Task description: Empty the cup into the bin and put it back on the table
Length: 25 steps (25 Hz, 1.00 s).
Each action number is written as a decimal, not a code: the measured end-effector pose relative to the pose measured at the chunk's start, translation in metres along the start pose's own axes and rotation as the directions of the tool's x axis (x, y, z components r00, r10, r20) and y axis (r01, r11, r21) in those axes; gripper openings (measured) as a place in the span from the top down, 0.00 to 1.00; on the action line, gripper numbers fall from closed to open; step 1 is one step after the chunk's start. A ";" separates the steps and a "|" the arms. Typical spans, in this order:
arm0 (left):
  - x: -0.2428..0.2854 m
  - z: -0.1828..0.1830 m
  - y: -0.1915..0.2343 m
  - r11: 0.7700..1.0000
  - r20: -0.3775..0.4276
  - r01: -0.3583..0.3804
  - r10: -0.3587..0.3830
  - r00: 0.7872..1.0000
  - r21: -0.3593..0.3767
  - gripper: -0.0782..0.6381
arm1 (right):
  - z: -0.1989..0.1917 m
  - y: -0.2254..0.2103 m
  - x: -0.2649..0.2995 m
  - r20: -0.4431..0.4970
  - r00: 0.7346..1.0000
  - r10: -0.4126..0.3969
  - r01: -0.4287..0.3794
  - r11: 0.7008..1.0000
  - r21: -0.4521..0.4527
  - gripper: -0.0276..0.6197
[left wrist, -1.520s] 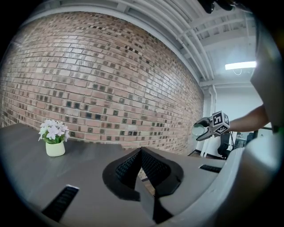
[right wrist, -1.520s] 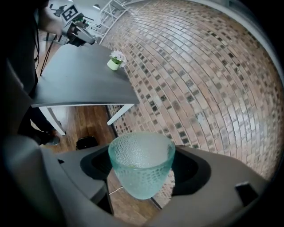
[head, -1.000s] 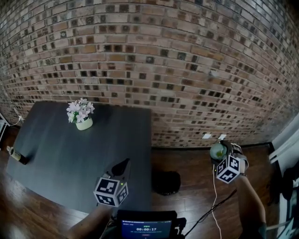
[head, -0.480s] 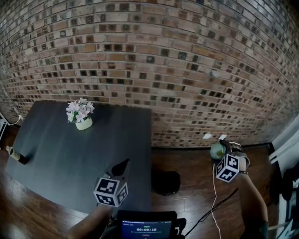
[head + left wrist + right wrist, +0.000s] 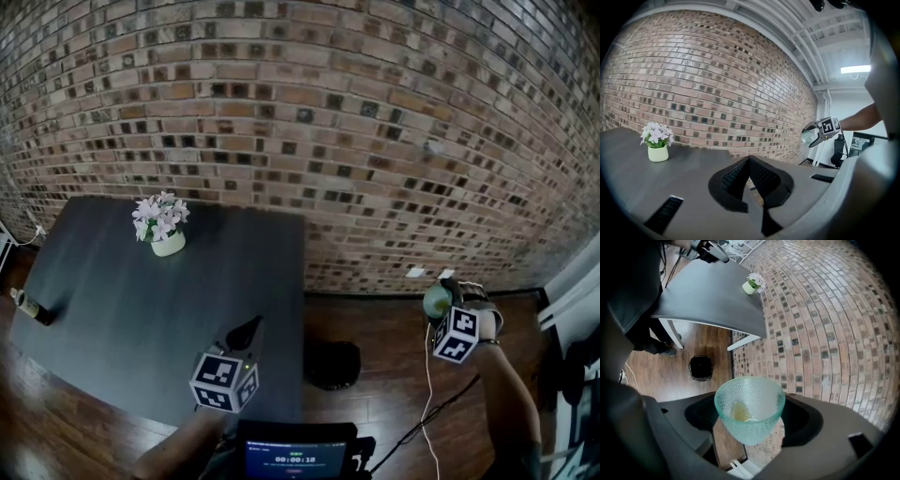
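right gripper view: my right gripper (image 5: pixel 752 423) holds the cup (image 5: pixel 749 404). i should centre it above the bin (image 5: pixel 701 367) before tipping.

pot of pale flowers (image 5: pixel 163 230), brick wall (image 5: pixel 375 141), wooden floor (image 5: pixel 386 323), timer screen (image 5: pixel 294 457)

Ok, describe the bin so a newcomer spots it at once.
Start at the brick wall and the dark table in front of it. On the wooden floor just off the table's right edge in the head view sits the bin. It is the only low black container down there; the white flower pot stands up on the table.
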<state>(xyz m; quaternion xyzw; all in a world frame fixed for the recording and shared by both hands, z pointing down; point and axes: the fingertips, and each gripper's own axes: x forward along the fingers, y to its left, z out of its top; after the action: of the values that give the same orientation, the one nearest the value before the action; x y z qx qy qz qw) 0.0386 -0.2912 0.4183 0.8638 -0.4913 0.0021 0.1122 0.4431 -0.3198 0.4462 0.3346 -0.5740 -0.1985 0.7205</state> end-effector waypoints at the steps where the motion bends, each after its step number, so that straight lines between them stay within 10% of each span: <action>1: 0.000 0.000 0.001 1.000 0.000 -0.002 0.002 1.000 -0.001 0.89 | 0.000 0.000 0.000 -0.003 1.000 0.001 -0.001 1.000 -0.008 0.35; 25: -0.007 -0.003 0.004 1.000 0.003 0.008 -0.008 1.000 -0.016 0.89 | 0.016 0.005 -0.011 -0.075 0.997 0.019 -0.032 0.984 -0.177 0.35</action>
<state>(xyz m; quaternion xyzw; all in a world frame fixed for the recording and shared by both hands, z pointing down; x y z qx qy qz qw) 0.0314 -0.2867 0.4214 0.8647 -0.4882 -0.0035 0.1182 0.4246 -0.3127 0.4440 0.2685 -0.5316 -0.2274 0.7705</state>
